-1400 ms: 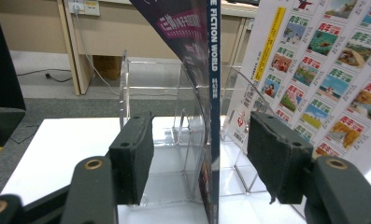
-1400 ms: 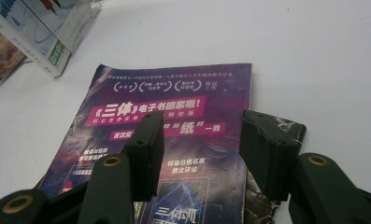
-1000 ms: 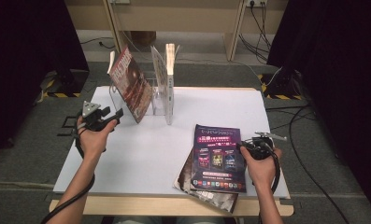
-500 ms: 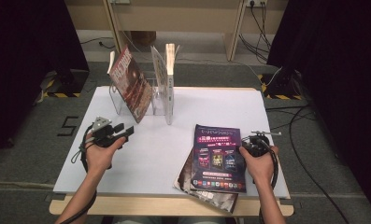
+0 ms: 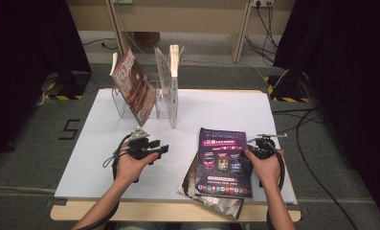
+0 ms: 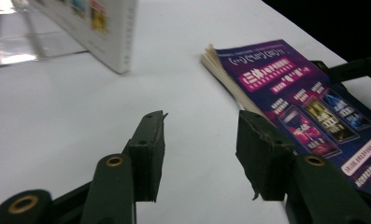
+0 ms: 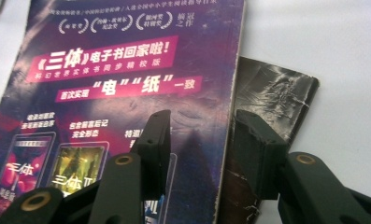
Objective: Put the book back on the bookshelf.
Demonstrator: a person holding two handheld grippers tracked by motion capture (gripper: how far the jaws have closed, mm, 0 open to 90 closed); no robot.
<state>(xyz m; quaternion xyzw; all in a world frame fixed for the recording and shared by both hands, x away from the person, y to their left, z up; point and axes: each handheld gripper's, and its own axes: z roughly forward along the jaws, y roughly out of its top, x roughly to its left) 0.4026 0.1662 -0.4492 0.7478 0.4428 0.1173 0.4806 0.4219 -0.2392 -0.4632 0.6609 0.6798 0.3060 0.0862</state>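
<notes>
A purple-covered book (image 5: 223, 163) (image 6: 304, 93) (image 7: 127, 70) lies flat at the front right of the white table (image 5: 216, 110), on top of a dark book (image 5: 216, 201) (image 7: 276, 93). My left gripper (image 5: 163, 149) (image 6: 202, 119) hovers mid-table, pointing at the purple book's left edge. Its jaws have just been closing a little and stand open, with only bare table between them. My right gripper (image 5: 249, 150) (image 7: 202, 116) sits at the purple book's right edge. Its jaws have just been opening and stand open, straddling that edge without pressing it.
A clear rack (image 5: 123, 108) stands at the back left of the table. It holds a leaning reddish book (image 5: 135, 86) and an upright white book (image 5: 174, 81) (image 6: 103, 28). Cables lie on the floor to the right (image 5: 312, 143).
My left gripper has travelled right and toward the front, from near the rack to the middle of the table, close to the purple book. The right hand has hardly moved.
</notes>
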